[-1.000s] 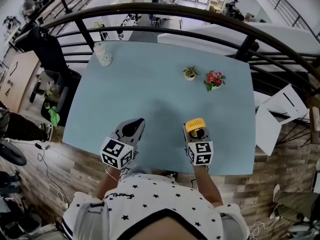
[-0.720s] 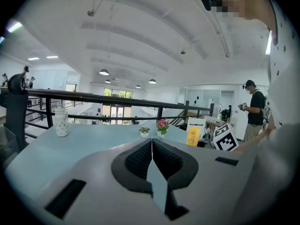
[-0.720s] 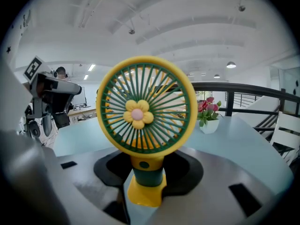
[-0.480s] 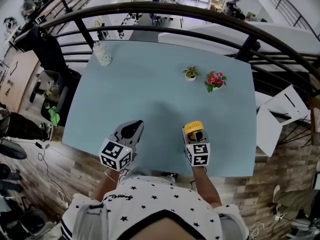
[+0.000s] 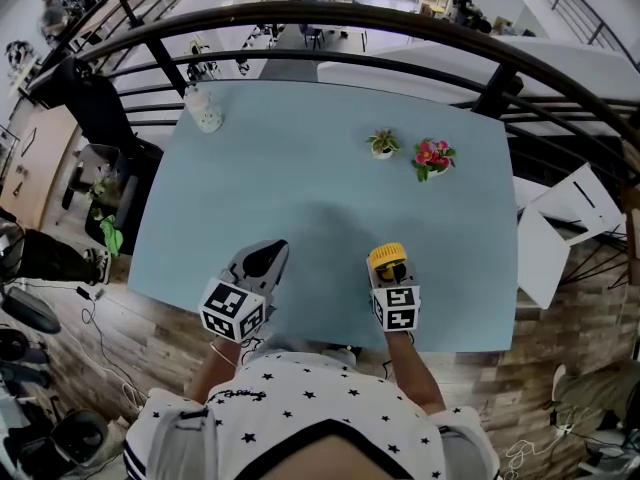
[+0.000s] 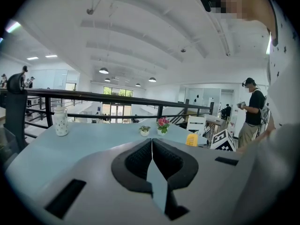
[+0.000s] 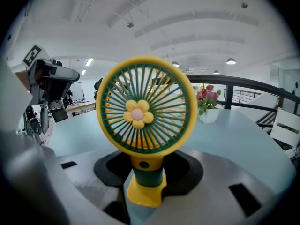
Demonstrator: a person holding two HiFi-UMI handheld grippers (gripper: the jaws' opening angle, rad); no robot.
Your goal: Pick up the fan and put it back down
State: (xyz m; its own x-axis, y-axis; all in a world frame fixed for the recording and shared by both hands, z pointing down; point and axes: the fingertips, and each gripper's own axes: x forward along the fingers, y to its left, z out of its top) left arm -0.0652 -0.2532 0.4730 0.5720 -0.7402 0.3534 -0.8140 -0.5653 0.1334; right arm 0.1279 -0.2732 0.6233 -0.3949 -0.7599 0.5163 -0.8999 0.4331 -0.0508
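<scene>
- Fan (image 7: 146, 111) stands upright in the right gripper (image 7: 147, 170), low over the near part of the pale blue worktop (image 5: 320, 198). Its round yellow-and-green head faces the gripper's camera.
- Jaws of that gripper are clamped on the short green stem just above the yellow foot, so the whole wide head rises above the grip.
- Left gripper (image 6: 152, 146) rests beside it, well apart. Its jaws are pressed together with nothing between them, so it plays no part for now.
- Whether the foot already touches the worktop I cannot tell from any view, and that is the main worry. If the jaws let go while the foot is clear of the surface or tilted, the fan would drop and likely topple, being top-heavy.
- Placement looks close to the near edge of the worktop. A topple toward the person could carry the fan off onto the wooden floor.
- A low grip on a narrow stem could let the fan swivel between the pads if it is set down at a slant.
- Pulling the jaws back before they are fully spread might catch the foot and drag it along.
- Two small plant pots (image 5: 381, 145) and the white bottle (image 5: 206, 110) stand far across the worktop, out of harm's way.
</scene>
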